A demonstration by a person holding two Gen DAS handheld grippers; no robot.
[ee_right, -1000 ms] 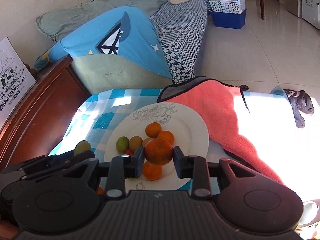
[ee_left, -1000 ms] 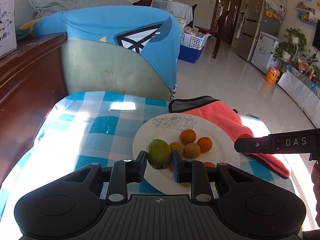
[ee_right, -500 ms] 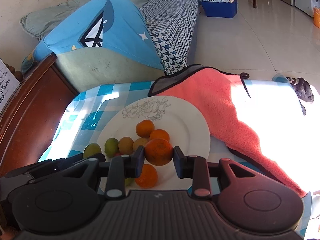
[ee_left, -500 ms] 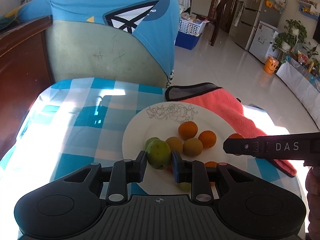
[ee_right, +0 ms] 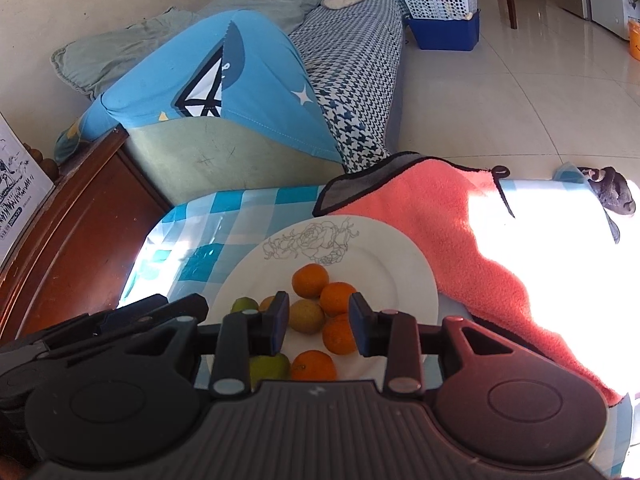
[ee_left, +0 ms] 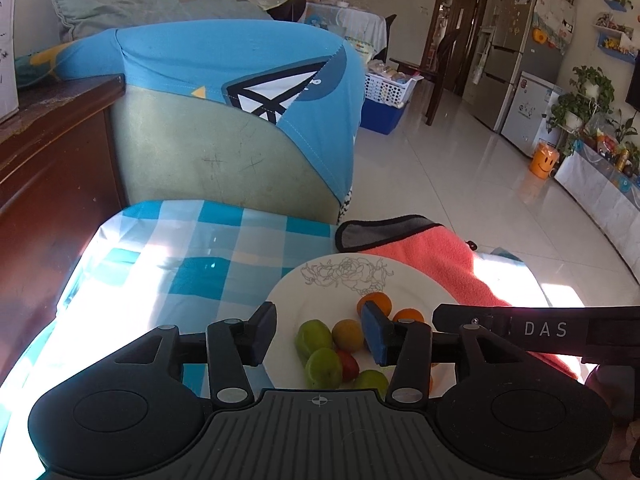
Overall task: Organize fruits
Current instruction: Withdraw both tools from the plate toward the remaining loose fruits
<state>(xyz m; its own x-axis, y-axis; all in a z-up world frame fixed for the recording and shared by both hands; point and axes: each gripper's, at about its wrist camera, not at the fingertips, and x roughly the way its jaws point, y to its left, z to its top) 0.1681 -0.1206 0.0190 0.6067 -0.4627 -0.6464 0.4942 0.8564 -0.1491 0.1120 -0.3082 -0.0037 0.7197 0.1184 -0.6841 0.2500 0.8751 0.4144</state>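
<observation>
Having just parted, the left gripper (ee_left: pixel 318 338) stood released over the white plate (ee_left: pixel 288 300), its green fruit (ee_left: pixel 323 368) now lying among the others; the right gripper (ee_right: pixel 318 324) likewise hung unclenched, its orange (ee_right: pixel 339 334) resting there. Both deliveries appeared complete.

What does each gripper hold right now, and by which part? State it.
Nothing. The left gripper has just been opening, its jaws apart with no fruit pressed between them; the right gripper stands open too. The fruits lie loose on the white plate.
</observation>
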